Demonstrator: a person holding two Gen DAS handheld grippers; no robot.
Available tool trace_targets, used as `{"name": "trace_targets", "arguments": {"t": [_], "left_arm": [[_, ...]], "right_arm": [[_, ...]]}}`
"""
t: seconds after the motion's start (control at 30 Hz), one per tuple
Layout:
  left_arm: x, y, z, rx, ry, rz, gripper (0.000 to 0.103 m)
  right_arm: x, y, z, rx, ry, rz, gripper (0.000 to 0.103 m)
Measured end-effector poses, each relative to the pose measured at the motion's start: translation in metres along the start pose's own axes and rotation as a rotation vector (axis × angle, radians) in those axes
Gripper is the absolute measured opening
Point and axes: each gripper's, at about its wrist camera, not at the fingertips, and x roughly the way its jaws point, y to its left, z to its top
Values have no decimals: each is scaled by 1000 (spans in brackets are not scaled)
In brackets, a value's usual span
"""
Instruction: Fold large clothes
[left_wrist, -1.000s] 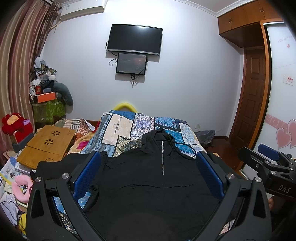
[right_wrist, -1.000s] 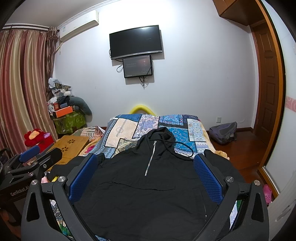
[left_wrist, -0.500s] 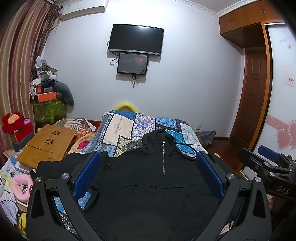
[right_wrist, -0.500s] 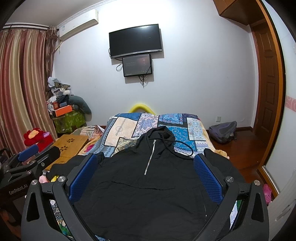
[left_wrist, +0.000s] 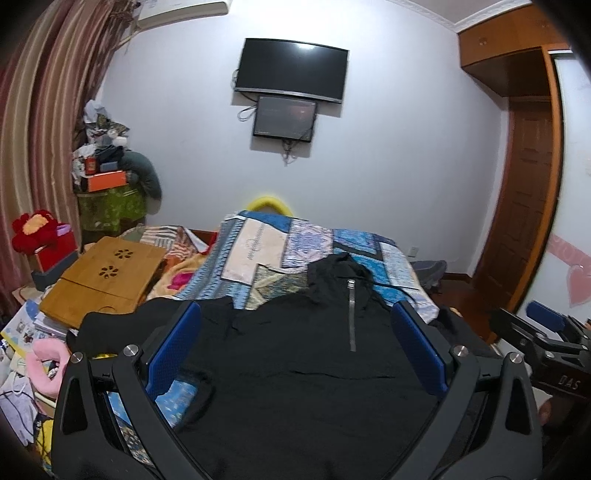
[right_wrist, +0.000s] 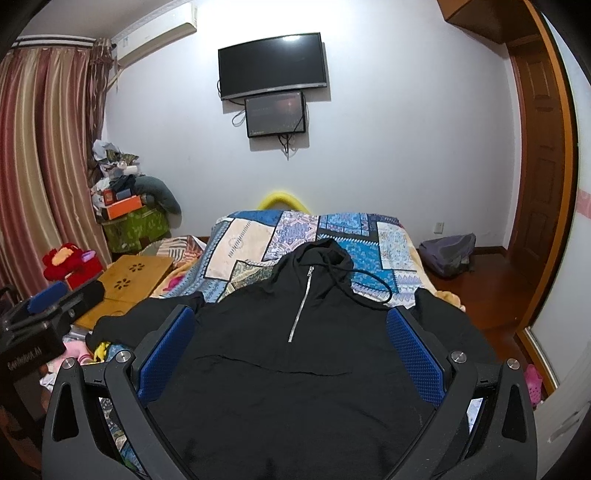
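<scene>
Lying flat, zip side up, on the patchwork bedspread (right_wrist: 369, 236): one black hoodie (right_wrist: 295, 369), hood toward the far wall. Left gripper (left_wrist: 295, 350): jaws released wide, holding nothing, hoodie's body seen between them. Right gripper (right_wrist: 291, 350): jaws likewise spread, empty, framing the chest and zip (right_wrist: 300, 306). Left sleeve (left_wrist: 122, 325) reaches the bed's left edge, near the wooden lap tray (left_wrist: 103, 280). Bare wood floor (right_wrist: 480, 299) lies along the right edge.
</scene>
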Motion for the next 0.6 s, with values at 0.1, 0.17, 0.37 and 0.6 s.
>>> {"name": "trace_targets", "arguments": {"t": [0.1,0.17,0.37,0.6], "left_arm": [[14,18,4,-12,-6,63,103],[28,37,6,-19,-9,134,103],[77,111,-2,-118,91,241,103],[133,208,-37,-317,307,286,103]], "right_arm": [[15,-2,-1,7,26,-2,103],[25,-3,-4,3,44,-17,103],[54,-11,-13,16,110,-47,103],[86,-22,-23,24,195,-94,103]]}}
